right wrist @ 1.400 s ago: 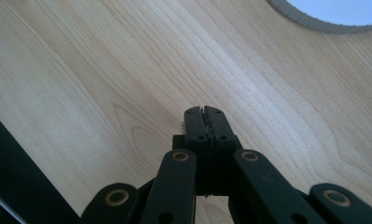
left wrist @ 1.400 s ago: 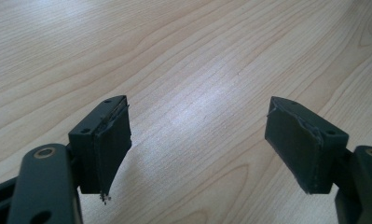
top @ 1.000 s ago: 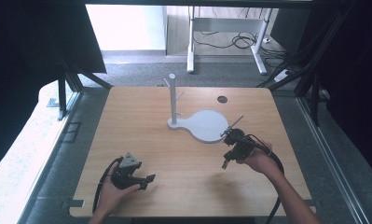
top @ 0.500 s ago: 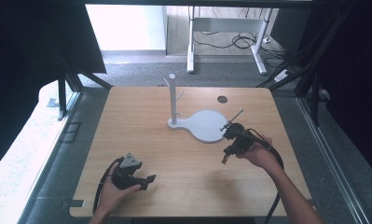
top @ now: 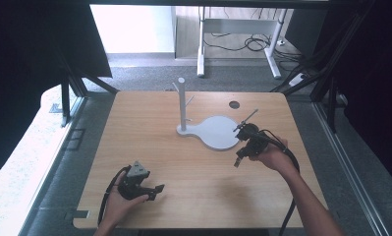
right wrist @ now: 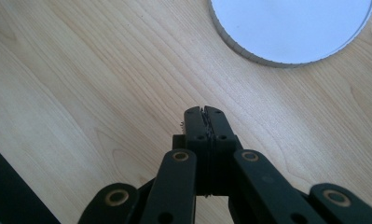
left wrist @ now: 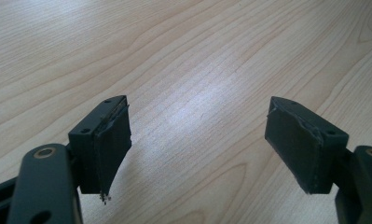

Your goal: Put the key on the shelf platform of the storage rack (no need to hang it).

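A white stand with a round base plate (top: 217, 132) and an upright post (top: 182, 103) sits at the table's middle back. My right gripper (top: 238, 161) hovers just off the plate's front right edge, jaws pressed together with nothing between them; its own view has the gripper (right wrist: 204, 111) pointing at bare wood below the plate's rim (right wrist: 267, 59). My left gripper (top: 158, 189) rests near the front left of the table in a hand. In its own view the left gripper (left wrist: 197, 135) has its jaws wide apart over bare wood.
The wooden table (top: 149, 142) has a dark round hole (top: 234, 104) at the back right. Black cables trail from both grippers toward the front edge. Dark frame struts flank the table; a desk's legs and floor cables lie beyond it.
My right gripper has shifted slightly toward the plate's front right edge. The left gripper has stayed where it was.
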Tool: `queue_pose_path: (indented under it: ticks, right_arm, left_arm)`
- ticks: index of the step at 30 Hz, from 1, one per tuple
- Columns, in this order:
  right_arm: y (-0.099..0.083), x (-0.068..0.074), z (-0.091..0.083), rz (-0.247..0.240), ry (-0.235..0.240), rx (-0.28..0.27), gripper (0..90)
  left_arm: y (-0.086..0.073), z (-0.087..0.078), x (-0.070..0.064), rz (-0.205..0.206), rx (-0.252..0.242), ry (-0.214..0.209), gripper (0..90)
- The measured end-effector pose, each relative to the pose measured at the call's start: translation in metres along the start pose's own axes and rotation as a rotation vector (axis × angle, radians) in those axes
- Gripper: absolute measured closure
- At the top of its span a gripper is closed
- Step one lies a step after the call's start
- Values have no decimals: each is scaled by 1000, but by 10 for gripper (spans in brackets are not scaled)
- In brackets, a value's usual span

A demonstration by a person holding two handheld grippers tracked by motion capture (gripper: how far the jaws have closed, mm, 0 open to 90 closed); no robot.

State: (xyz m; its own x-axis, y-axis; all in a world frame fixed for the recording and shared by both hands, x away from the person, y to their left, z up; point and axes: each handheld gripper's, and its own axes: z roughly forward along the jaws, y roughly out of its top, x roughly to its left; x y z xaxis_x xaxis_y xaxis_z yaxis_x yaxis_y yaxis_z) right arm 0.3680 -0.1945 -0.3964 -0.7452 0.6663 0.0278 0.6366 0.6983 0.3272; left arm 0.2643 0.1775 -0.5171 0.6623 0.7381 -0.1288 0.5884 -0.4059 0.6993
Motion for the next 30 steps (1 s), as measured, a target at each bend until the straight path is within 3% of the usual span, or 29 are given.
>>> queue_pose_path:
  ticks: [17,30]
  right_arm:
    - [16,-8,-5,10,-26,1,899]
    - [50,-15,0,13,-28,1,899]
  left_arm:
    - [0,0,1,-6,2,4,227]
    - [-1,0,2,-2,1,3,227]
